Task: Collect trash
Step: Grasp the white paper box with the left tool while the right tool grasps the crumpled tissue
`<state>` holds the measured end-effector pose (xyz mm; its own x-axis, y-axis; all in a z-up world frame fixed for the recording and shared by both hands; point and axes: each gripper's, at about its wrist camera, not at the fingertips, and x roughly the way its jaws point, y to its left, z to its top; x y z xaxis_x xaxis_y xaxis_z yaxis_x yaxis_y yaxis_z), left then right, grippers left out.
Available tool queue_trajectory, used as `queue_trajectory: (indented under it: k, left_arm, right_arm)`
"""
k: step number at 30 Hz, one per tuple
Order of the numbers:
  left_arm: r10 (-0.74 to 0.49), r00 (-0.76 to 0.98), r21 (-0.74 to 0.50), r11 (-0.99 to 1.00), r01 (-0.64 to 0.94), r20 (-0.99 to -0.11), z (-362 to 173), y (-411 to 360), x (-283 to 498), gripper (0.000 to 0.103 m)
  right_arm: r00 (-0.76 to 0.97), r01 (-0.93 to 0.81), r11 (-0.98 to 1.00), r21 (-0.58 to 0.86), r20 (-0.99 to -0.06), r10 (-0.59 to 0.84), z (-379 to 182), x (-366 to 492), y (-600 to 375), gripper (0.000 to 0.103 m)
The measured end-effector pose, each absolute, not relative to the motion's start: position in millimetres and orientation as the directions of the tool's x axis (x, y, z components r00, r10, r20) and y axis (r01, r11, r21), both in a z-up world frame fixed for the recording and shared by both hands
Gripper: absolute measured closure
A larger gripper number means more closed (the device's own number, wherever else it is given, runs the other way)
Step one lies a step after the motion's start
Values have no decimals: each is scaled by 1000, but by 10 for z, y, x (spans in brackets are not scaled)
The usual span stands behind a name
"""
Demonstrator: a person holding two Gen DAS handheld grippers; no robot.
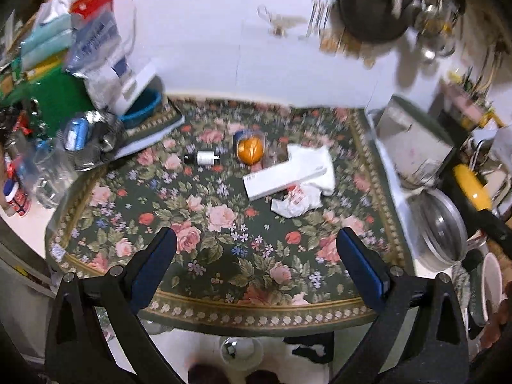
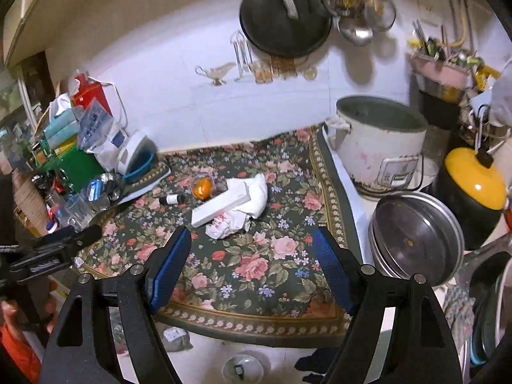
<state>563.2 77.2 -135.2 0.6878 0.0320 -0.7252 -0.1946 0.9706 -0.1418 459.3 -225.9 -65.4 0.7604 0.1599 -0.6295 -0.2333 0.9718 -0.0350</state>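
Observation:
On the floral tablecloth (image 1: 220, 224) (image 2: 256, 256) lie a long white box (image 1: 284, 177) (image 2: 220, 204), crumpled white paper (image 1: 304, 192) (image 2: 246, 211) under it, a clear cup with orange peel (image 1: 251, 148) (image 2: 202, 187) and a small white bottle (image 1: 203, 157) (image 2: 172, 199) on its side. My left gripper (image 1: 256, 252) hangs open above the cloth's near part, nothing between its blue pads. My right gripper (image 2: 252, 256) is also open and empty, short of the paper. The left gripper (image 2: 64, 243) shows at the left edge of the right wrist view.
A rice cooker (image 2: 380, 147) (image 1: 412, 140), a steel lidded pot (image 2: 416, 236) (image 1: 441, 227) and a yellow-lidded pot (image 2: 473, 185) crowd the right. Boxes, bags and cans (image 1: 80, 96) (image 2: 80, 147) pile up at the left. A black pan (image 2: 284, 16) hangs on the wall.

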Motion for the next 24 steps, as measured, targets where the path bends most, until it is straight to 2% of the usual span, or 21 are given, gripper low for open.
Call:
queue_trajectory:
  k: [10,18,24]
  left_arm:
    - [-125,560,-173,984,-33,-819,-2058,994,6846,3]
    - [-202,441,-115,970,216,-875,-2561,970,7791,3]
    - [-273,377,-108,908,405,-885,-2813,775,8090,6]
  right_arm:
    - [702,-162,987,1,-703,115,-938,5160,-2371,28]
    - [680,-36,999,41,-731,54,-1114,5580,-2315,28]
    - [638,57,995,80,-770,25,-1359,5884,-2261,28]
